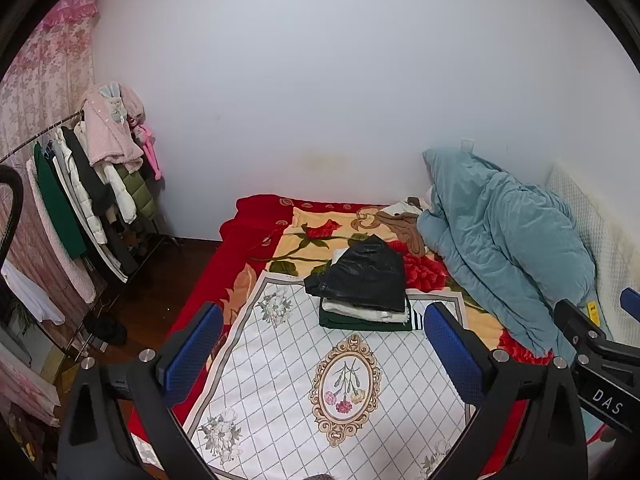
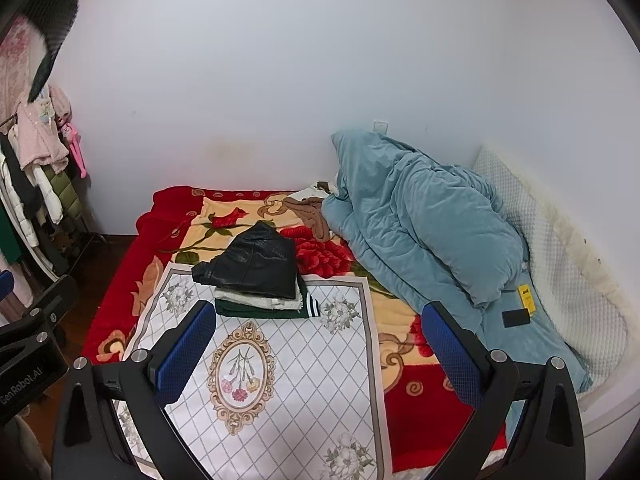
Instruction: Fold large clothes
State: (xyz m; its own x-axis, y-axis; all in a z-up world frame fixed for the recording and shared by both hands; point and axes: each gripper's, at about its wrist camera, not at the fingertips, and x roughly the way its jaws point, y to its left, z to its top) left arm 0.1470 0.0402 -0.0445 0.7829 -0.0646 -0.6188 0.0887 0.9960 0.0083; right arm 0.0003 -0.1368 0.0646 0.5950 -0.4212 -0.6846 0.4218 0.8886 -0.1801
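Clothes [image 1: 362, 288] folded in a stack at the far end of the white cloth [image 1: 320, 380] on the bed [image 1: 208, 280], likely keeping near space free | left hand-held gripper [image 1: 322, 348] released, empty | right hand-held gripper [image 2: 318, 348] released, empty

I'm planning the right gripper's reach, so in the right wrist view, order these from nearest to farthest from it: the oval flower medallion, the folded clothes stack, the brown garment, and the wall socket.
1. Medallion: on the white cloth, between the right gripper fingers.
2. Clothes stack: at the cloth's far edge, centre-left.
3. Brown garment: beyond the stack, beside the blue duvet.
4. Wall socket: above the duvet.
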